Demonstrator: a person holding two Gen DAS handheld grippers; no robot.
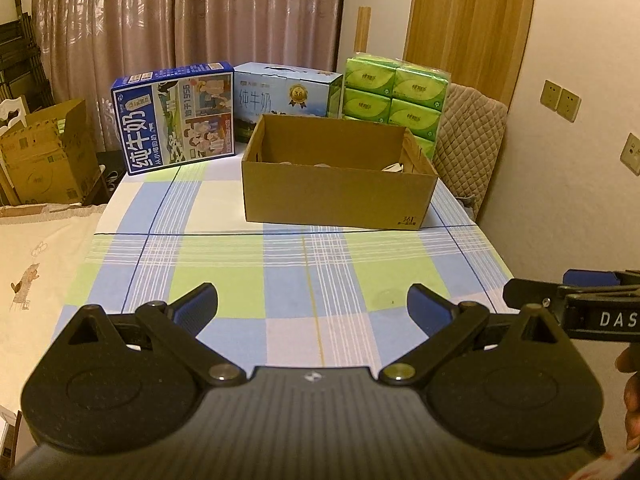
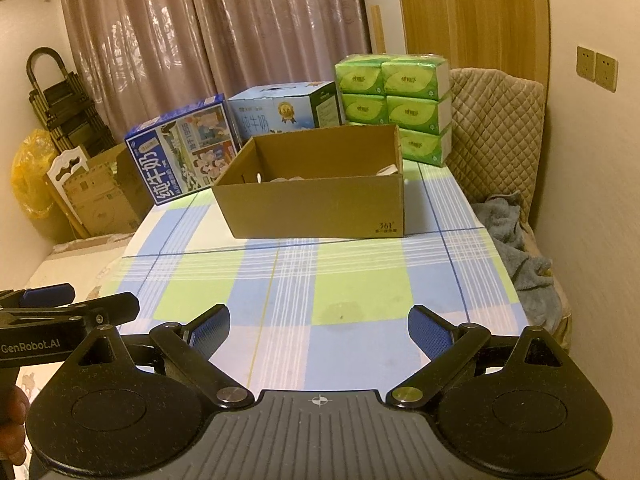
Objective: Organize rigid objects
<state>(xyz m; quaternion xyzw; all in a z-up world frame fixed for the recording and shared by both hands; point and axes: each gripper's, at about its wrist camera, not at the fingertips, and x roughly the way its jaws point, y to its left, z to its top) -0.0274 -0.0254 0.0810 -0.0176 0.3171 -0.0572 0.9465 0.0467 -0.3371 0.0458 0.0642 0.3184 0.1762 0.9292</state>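
Nearest the cameras, both grippers hung over the front of the table. The left gripper (image 1: 313,304) had its jaws spread wide, blue pads well apart, with nothing between them but checked cloth. The right gripper (image 2: 319,326) stood just as wide and was likewise empty. Each showed at the edge of the other's view, side by side, and part of a hand (image 1: 632,404) showed at the right edge of the left view.

Under them the tablecloth (image 1: 304,272), checked in blue, green and white, covered the table; its front half was bare apart from a faint round mark.

Farther back, about mid-table, sat an open cardboard box (image 1: 340,196), its top open and its long side facing the grippers. Only pale bits of what lay in it showed over the rim, near the right inner corner (image 2: 390,170) and low on the floor of the box; what they were could not be told.

Behind the box, along the far edge, stood a dark blue milk carton (image 1: 176,120) on the left, tilted, a light blue milk carton (image 1: 286,92) beside it, and a stack of green tissue packs (image 1: 394,92) on the right. A quilted chair back (image 1: 468,136) stood just right of the tissues, with a grey cloth (image 2: 516,240) lying beside the table's right edge. Pink curtains (image 1: 180,12) hung behind, and more cardboard boxes (image 1: 44,156) stood on the floor to the left.
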